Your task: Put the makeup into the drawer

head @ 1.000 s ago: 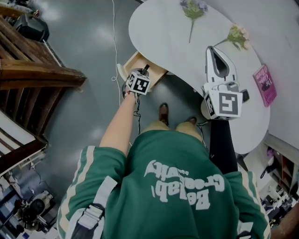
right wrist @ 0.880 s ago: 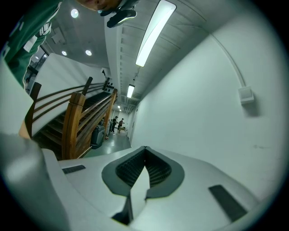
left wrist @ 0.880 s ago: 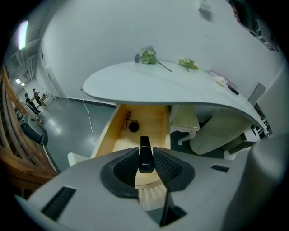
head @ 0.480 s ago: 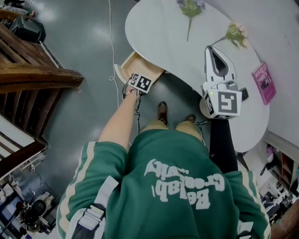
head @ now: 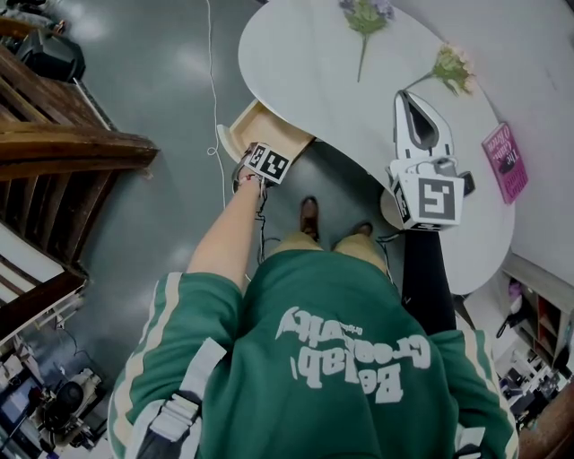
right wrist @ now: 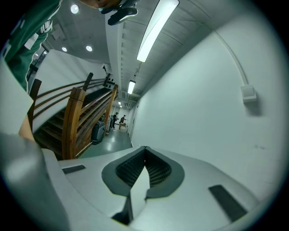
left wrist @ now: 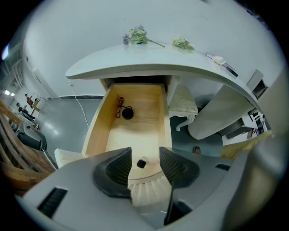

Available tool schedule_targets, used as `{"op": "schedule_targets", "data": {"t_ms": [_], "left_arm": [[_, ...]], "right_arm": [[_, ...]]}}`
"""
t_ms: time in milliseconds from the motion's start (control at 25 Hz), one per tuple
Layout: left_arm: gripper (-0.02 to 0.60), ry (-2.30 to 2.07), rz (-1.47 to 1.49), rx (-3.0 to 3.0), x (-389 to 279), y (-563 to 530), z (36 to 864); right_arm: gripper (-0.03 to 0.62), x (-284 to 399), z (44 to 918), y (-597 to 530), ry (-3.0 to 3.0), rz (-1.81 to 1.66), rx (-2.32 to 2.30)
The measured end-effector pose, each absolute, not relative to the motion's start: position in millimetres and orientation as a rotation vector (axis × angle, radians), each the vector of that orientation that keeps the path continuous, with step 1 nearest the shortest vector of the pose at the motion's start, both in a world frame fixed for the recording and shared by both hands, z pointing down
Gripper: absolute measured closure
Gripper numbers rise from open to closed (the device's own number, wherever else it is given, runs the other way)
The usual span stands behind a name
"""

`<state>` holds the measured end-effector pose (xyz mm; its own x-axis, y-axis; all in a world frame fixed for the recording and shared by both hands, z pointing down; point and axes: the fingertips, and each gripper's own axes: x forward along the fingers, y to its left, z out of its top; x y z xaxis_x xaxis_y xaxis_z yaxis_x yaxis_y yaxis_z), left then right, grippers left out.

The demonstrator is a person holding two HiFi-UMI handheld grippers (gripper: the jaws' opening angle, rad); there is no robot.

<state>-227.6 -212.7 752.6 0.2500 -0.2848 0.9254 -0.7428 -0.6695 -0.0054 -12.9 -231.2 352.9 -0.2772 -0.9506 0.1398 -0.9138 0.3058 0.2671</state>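
Observation:
The wooden drawer (left wrist: 113, 135) stands pulled out under the white table (left wrist: 149, 63). My left gripper (left wrist: 145, 153) points steeply down into its near end. Its jaws have just been opening, and a small black makeup piece (left wrist: 141, 163) sits loose between the pads, touching neither. In the head view only the left gripper's marker cube (head: 267, 163) shows, at the drawer's (head: 258, 125) front edge. My right gripper (head: 409, 99) hovers over the table's right part, shut with nothing in it and facing a bare wall.
A round black item with a cord (left wrist: 127, 113) lies deeper in the drawer. Two flower sprigs (head: 363, 16) (head: 453, 67) and a pink book (head: 504, 161) lie on the table. A wooden staircase (head: 63, 143) is at the left. A white lace-edged seat (left wrist: 183, 106) stands right of the drawer.
The left gripper has tipped downward and sunk at the drawer's front. The right gripper has stayed where it was.

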Motion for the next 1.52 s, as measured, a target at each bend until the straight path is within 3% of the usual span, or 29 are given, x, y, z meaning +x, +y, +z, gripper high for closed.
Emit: {"op": "schedule_targets", "data": {"t_ms": [640,1320,1520], "left_arm": [[0.373,-1.063,1.251,2.218,-233,-224,720],[0.373,-1.682,0.362,2.706,-229,-268,370],[0.377,-1.735,0.241,2.754,-231,-261,330]], "right_arm": [[0.585,-13,358,-229,-2.314,-0.181,1.684],[0.585,-50,339,-240,-2.438,-0.245,1.631],[0.585,-66,336,-240,-2.467,-0.262,1.586]]}}
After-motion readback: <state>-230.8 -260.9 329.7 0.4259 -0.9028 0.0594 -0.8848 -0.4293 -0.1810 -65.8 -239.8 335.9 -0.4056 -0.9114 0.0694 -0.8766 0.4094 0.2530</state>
